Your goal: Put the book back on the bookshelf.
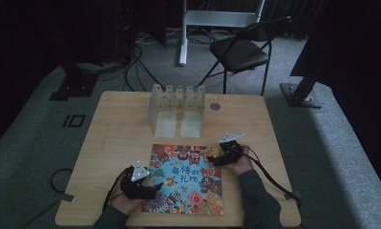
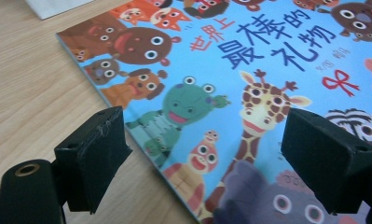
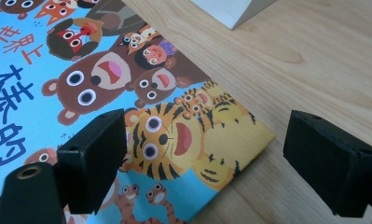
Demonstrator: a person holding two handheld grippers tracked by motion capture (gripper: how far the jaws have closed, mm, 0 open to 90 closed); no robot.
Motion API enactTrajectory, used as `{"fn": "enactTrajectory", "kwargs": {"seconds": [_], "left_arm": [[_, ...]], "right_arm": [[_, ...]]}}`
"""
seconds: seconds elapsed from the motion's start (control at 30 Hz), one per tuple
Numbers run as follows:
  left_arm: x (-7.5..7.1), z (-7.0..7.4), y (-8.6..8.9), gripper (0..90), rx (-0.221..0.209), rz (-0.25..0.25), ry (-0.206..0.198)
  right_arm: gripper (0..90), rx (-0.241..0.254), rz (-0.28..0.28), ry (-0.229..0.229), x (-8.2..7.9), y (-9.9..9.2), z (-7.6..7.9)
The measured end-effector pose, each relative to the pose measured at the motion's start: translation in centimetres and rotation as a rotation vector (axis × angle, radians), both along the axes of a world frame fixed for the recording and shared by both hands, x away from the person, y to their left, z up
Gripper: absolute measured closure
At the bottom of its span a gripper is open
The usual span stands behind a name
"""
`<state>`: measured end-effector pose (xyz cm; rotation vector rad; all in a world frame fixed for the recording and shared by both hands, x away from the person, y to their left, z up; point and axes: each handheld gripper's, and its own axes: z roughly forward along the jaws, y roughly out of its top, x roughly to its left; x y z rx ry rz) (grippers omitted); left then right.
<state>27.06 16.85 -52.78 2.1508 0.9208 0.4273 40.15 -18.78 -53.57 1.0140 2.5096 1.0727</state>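
Note:
A picture book (image 1: pixel 185 179) with cartoon animals and blue characters on its cover lies flat on the wooden table (image 1: pixel 121 124), near the front edge. My left gripper (image 1: pixel 152 183) is at the book's left edge and is open. In the left gripper view its jaws (image 2: pixel 202 158) straddle that edge, one over bare wood and one over the cover (image 2: pixel 249 93). My right gripper (image 1: pixel 212 160) is open at the book's upper right side. Its jaws (image 3: pixel 207 158) stand either side of the book's corner (image 3: pixel 249 135), and nothing is gripped.
A clear plastic rack (image 1: pixel 177 109) with upright dividers stands at the back middle of the table; its white base (image 3: pixel 230 11) lies just beyond the book. A small round disc (image 1: pixel 215 106) sits beside it. A black folding chair (image 1: pixel 240 50) stands behind the table.

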Motion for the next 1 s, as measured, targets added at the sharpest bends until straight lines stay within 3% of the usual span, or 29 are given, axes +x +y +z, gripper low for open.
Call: {"fn": "enactTrajectory", "kwargs": {"seconds": [0.63, 1.0], "left_arm": [[-2.2, -0.7, -2.7, 9.8, 0.008, -0.138, 0.052], [-3.8, -0.8, -4.5, 10.9, 0.047, -0.221, 0.032]], "right_arm": [[14.6, 0.081, -0.008, 0.049, 0.8, -0.1, -0.6], [15.5, 0.111, -0.011, 0.047, 0.8, -0.4, 0.1]]}}
